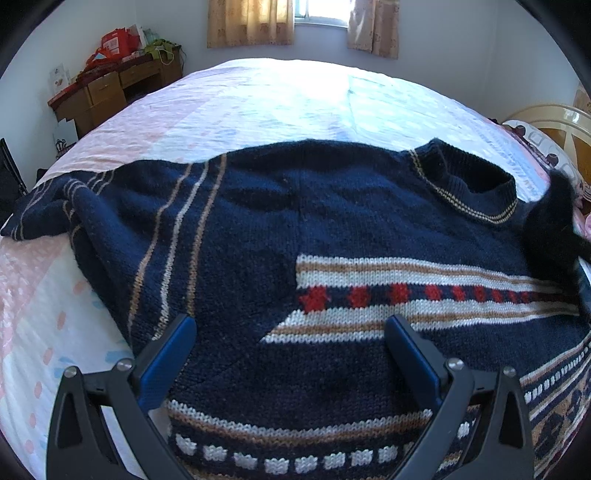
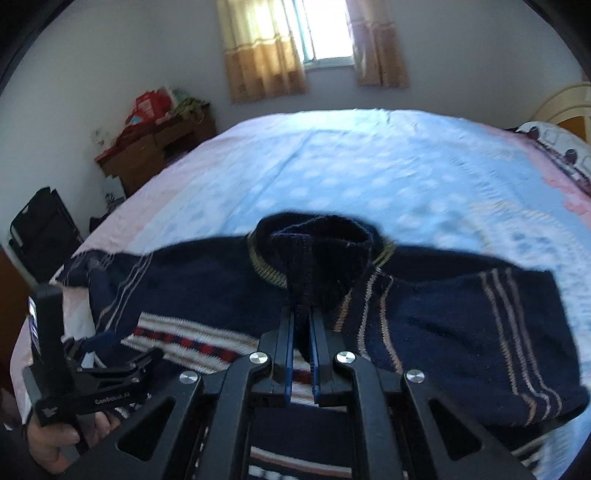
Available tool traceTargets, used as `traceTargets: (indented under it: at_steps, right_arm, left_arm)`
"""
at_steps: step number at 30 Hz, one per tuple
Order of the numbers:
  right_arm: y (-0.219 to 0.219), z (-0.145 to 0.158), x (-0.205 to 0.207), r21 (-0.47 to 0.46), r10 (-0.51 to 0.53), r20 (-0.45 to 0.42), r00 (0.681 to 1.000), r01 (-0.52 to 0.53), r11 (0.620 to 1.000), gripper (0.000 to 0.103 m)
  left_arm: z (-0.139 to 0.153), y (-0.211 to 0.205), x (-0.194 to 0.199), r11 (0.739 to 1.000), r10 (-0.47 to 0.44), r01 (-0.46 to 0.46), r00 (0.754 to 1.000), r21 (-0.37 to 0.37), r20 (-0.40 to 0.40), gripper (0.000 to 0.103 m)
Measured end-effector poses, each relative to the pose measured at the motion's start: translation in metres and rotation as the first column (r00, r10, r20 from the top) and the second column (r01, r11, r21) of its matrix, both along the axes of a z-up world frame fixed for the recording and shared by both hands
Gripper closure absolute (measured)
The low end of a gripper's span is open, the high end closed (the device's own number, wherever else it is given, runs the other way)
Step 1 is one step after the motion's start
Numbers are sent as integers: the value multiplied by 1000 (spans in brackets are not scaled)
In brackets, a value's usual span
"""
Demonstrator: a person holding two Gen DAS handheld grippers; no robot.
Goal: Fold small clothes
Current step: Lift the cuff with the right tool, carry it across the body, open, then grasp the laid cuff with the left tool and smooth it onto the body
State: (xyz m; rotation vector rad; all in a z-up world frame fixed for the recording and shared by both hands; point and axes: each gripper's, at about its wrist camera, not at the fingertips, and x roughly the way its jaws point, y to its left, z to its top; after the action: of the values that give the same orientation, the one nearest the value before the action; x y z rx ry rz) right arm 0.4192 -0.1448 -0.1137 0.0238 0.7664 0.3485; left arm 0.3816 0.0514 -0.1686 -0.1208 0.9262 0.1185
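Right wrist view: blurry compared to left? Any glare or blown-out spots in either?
Right wrist view: yes, the bedspread and sweater are smeared by motion; only the right gripper, shut on dark knit, reads fairly crisp. Left wrist view: sharp knit on the sweater, but the far bedspread is washed out under the window; a dark blurred shape at the right edge. Both: strong fisheye bending.

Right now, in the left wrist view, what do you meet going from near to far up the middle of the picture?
Open left tongs → navy striped sweater → pastel bedspread → curtained window.
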Motion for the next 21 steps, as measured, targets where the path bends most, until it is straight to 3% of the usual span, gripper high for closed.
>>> traceTargets:
  at_steps: [3, 4, 5, 6, 8, 11, 14, 17, 19, 21]
  right_arm:
    - [-1, -16, 1, 46, 27, -54, 998, -24, 999, 90]
    - [-3, -20, 0, 66, 37, -82, 996, -32, 997, 82]
    - [-9, -21, -1, 90, 56, -112, 992, -46, 995, 56]
    - [-19, -20, -5, 123, 79, -134, 988, -63, 990, 37]
    - [-44, -9, -18, 160, 95, -103, 990, -77, 984, 37]
    - [-86, 5, -37, 118, 50, -42, 998, -44, 992, 37]
    - [-146, 12, -56, 90, -77, 32, 997, 74, 993, 37]
    - [-196, 8, -70, 104, -215, 64, 974, 208, 973, 37]
    - [-219, 4, -79, 125, -278, 79, 957, 267, 956, 37]
    - [-233, 0, -87, 140, -310, 103, 945, 295, 945, 37]
  left_arm:
    - [0, 1, 0, 1000, -7, 7, 1000, 0, -3, 0]
    - [1, 2, 1, 1000, -15, 15, 1000, -3, -7, 0]
    - [1, 2, 0, 1000, -21, 21, 1000, -8, -10, 0]
    - [3, 2, 1, 999, -34, 33, 999, -17, -21, 0]
    - [10, 1, -1, 998, -54, 52, 998, -44, -38, 0]
    - [33, -11, -10, 988, -98, 99, 995, -115, 15, 0]
    - [53, -38, -6, 980, -132, 136, 990, -146, 41, 0]
    - [56, -75, 10, 976, -170, 173, 985, -134, 35, 1]
    - [51, -97, 22, 971, -199, 199, 980, -131, 11, 10]
    - [40, -119, 38, 963, -231, 223, 972, -149, -34, 24]
